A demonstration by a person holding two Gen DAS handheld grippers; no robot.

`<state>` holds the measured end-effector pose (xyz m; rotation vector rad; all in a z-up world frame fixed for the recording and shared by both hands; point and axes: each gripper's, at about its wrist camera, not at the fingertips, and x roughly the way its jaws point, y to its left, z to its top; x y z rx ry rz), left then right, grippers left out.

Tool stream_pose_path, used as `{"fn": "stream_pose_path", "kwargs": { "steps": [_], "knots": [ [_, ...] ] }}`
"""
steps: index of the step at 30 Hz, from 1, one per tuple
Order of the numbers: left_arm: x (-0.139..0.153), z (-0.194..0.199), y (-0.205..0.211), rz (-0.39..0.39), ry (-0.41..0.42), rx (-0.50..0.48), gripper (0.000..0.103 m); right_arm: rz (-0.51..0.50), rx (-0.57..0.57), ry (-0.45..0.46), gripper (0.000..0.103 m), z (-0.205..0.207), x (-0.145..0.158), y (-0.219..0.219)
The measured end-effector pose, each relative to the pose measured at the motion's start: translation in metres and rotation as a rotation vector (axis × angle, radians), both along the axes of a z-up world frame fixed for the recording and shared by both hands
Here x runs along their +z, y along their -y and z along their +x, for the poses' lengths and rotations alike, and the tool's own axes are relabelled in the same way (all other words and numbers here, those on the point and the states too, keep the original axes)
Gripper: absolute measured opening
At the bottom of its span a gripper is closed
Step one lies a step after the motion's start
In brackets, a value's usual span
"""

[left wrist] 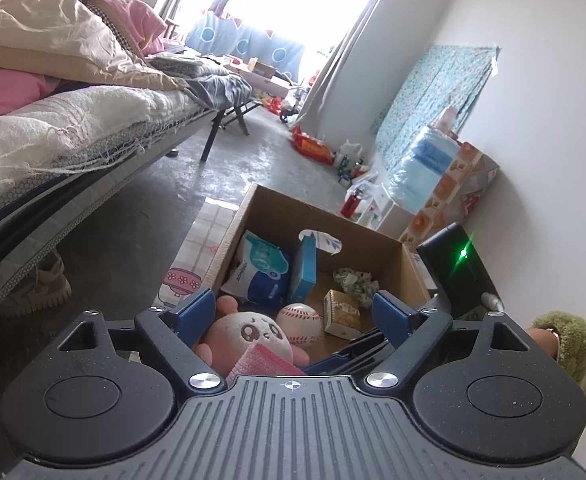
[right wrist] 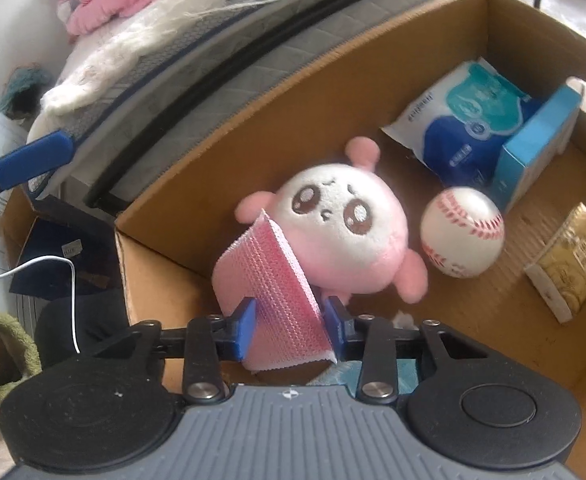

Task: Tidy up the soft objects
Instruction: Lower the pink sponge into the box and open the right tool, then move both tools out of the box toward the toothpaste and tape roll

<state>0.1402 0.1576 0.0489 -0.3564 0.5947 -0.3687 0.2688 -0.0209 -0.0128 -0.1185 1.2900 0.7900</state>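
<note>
Pink cloth (right wrist: 271, 280) upright, folded edge toward plush (right wrist: 345, 236).

Left gripper (left wrist: 295, 312) jaws wide apart above cardboard box (left wrist: 373, 236); plush toy (left wrist: 249, 334) beside baseball (left wrist: 299, 323)

Daylight floods through the window (left wrist: 269, 4) at the upper centre of the left wrist view, blown out to pure white, while the floor under the bed (left wrist: 93, 128) at left lies in deep shadow. Fisheye curvature bends both frames' edges. The right wrist view is evenly lit but soft, the cardboard box (right wrist: 221, 152) slightly blurred.
</note>
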Motion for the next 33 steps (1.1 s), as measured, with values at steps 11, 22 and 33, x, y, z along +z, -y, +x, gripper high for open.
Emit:
{"fn": "stream_pose_path", "kwargs": {
  "steps": [11, 22, 33],
  "knots": [
    [0.014, -0.014, 0.012, 0.036, 0.008, 0.010, 0.101, 0.144, -0.144, 0.142, 0.065, -0.041, 0.053, 0.071],
    [0.033, -0.024, 0.094, 0.206, 0.004, -0.136, 0.103, 0.339, -0.476, 0.434, 0.097, -0.185, 0.086, 0.197],
    [0.069, -0.002, 0.221, 0.304, 0.034, -0.348, 0.103, 0.358, -0.697, 0.641, 0.097, -0.234, 0.122, 0.320]
  ]
}}
